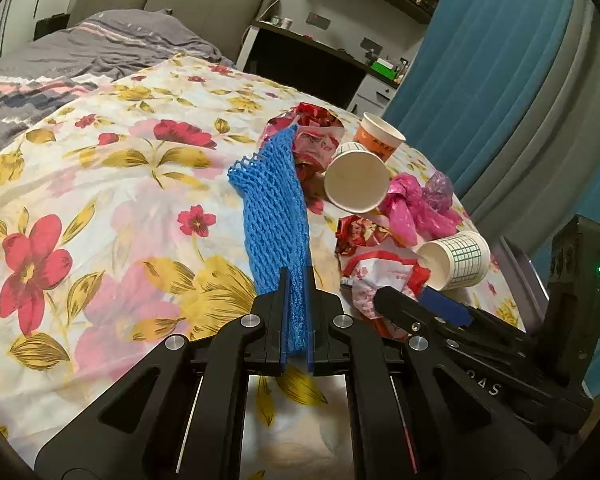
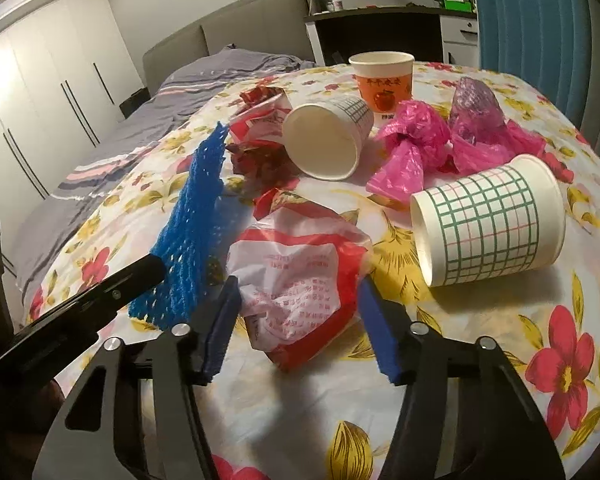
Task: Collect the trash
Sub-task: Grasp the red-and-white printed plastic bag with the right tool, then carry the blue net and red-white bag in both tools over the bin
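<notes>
Three paper cups lie in the trash heap on the flowered bedcover (image 2: pixel 500 380): an orange cup (image 2: pixel 384 80) standing upright at the far side, a grid-print cup (image 2: pixel 488 220) on its side nearest the right gripper, and a second tipped cup (image 2: pixel 324 140) between them with its mouth facing the camera. Around them sit one knotted pink plastic bag (image 2: pixel 412 148), one purple crumpled wrap (image 2: pixel 476 108) beside it, and several red-and-white wrappers — their exact number is hard to tell where they overlap. The left gripper (image 1: pixel 296 312) is clamped tight on one blue foam net (image 1: pixel 276 216), which stands up from its fingers. The right gripper (image 2: pixel 300 320) sits half open astride a crumpled red-and-white wrapper (image 2: pixel 300 280); the left pad touches it, but whether the right pad presses cannot be told. The heap lies near the bed's right edge by the teal curtain (image 1: pixel 480 60) — the cover to the left is open.
</notes>
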`<state>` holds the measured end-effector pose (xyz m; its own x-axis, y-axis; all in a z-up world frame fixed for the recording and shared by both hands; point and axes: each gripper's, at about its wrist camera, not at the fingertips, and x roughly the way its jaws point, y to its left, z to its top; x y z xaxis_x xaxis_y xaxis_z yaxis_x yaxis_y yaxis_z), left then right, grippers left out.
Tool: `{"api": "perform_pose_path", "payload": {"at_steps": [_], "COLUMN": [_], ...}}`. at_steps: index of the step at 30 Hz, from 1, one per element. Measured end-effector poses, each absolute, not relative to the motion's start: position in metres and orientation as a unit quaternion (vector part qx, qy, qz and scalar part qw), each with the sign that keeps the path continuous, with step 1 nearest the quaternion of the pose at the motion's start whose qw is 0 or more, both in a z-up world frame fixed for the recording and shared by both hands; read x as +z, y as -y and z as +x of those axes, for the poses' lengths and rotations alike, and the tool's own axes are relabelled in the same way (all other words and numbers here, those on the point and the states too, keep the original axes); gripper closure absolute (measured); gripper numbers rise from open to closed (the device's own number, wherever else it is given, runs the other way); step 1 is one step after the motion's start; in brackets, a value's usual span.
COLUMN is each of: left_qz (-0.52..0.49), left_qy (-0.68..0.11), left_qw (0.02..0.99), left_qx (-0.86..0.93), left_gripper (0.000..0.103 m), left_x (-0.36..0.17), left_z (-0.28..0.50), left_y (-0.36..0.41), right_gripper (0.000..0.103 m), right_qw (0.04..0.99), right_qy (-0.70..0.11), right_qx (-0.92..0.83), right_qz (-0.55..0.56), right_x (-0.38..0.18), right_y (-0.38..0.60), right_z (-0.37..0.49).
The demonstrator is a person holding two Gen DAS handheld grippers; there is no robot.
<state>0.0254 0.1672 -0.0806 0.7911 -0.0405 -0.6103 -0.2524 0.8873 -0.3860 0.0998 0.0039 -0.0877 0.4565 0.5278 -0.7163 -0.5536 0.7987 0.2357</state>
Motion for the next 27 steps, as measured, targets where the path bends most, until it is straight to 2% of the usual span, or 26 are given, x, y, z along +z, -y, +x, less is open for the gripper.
{"api": "perform_pose_path", "payload": {"at_steps": [3,8,27], "left_qz": [-0.229,-0.226,-0.198], "left_qy": [-0.316,-0.307,-0.276], "left_qw": [0.918,0.922,0.939], "left_qx": [0.061,0.069,0.051], "left_gripper": [0.098,0.098,0.098], "left_x": [-0.079,-0.073,-0.042], "left_z": [0.024,0.017,0.007], "left_y": [-0.167,-0.164,-0.133], "right_gripper": [0.056,0.060,0.061], "right_qw": [0.854,0.863,0.906], "right_qy": [-0.406,-0.377,-0.293], "right_qx": [0.326,0.337,0.306], "right_qz": [-0.016,-0.023,0.018], "right_x": [-0.085,-0.075,-0.026], "right_y": [-0.002,0.002,0.083], "right_z": [0.097,0.086,0.061]}}
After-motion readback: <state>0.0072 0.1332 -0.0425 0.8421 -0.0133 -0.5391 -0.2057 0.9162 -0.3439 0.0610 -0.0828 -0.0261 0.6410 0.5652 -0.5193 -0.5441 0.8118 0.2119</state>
